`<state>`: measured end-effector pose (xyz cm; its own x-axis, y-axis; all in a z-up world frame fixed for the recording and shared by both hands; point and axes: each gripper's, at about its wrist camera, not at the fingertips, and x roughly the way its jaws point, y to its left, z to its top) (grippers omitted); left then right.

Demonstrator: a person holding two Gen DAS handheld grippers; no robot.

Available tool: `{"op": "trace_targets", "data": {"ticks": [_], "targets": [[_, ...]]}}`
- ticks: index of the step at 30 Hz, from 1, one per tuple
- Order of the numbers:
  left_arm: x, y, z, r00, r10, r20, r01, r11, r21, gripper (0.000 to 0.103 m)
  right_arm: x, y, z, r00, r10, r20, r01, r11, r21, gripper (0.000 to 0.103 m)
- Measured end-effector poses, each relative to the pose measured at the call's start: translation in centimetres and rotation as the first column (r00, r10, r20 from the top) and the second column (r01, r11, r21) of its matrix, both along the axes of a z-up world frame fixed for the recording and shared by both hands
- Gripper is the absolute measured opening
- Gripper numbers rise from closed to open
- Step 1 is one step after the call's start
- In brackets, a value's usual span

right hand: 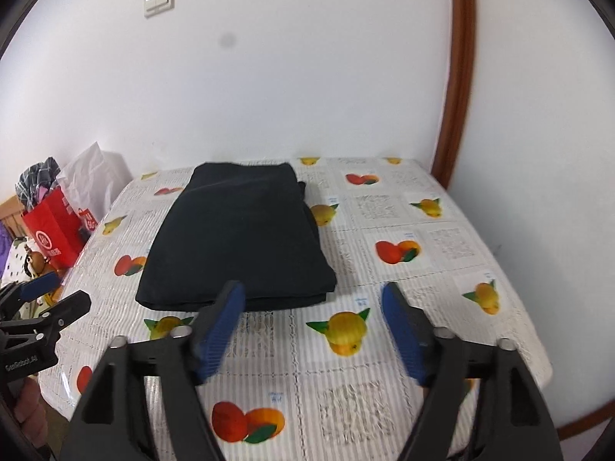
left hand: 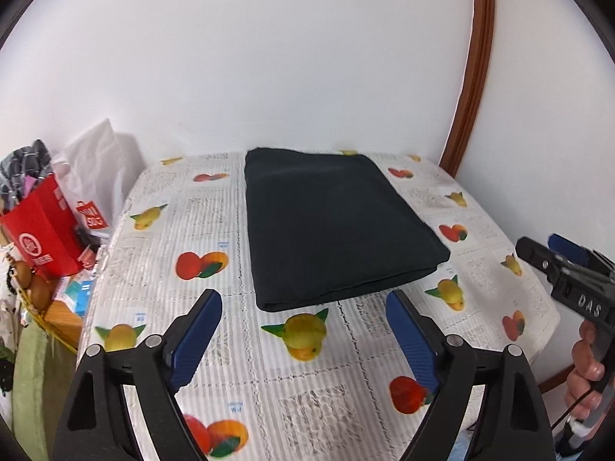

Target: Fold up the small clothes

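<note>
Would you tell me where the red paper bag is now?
The red paper bag stands off the table's left edge in both views, before the white bag.

My right gripper hangs above the fruit-print tablecloth, jaws wide apart with nothing between them. The folded dark garment lies just ahead. My left gripper shows at the left edge.
</note>
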<state>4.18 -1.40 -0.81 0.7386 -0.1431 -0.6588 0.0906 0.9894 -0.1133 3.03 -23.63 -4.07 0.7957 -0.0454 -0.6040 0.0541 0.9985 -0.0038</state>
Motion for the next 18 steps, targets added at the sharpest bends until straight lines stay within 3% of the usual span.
{"op": "trace_targets", "data": {"ticks": [6,10,18], "targets": [[-3.3,-0.2,1.9,0.998,0.032,0.058,-0.033,0.999,0.012,0.096,-4.2,0.5,1.4,0.999,-0.019,0.048,0.023,0.997,-0.071,0.095],[-4.7,-0.8,2.0,0.997,0.042,0.071,-0.045,0.998,0.046,0.097,-6.1,0.1,1.8,0.998,-0.032,0.054,0.035,0.997,-0.062,0.101],[-6.4,-1.5,1.5,0.996,0.034,0.081,-0.038,0.998,0.059,0.097,-9.0,0.1,2.3,0.995,-0.040,0.088,0.045,0.997,-0.058,0.103]]}}
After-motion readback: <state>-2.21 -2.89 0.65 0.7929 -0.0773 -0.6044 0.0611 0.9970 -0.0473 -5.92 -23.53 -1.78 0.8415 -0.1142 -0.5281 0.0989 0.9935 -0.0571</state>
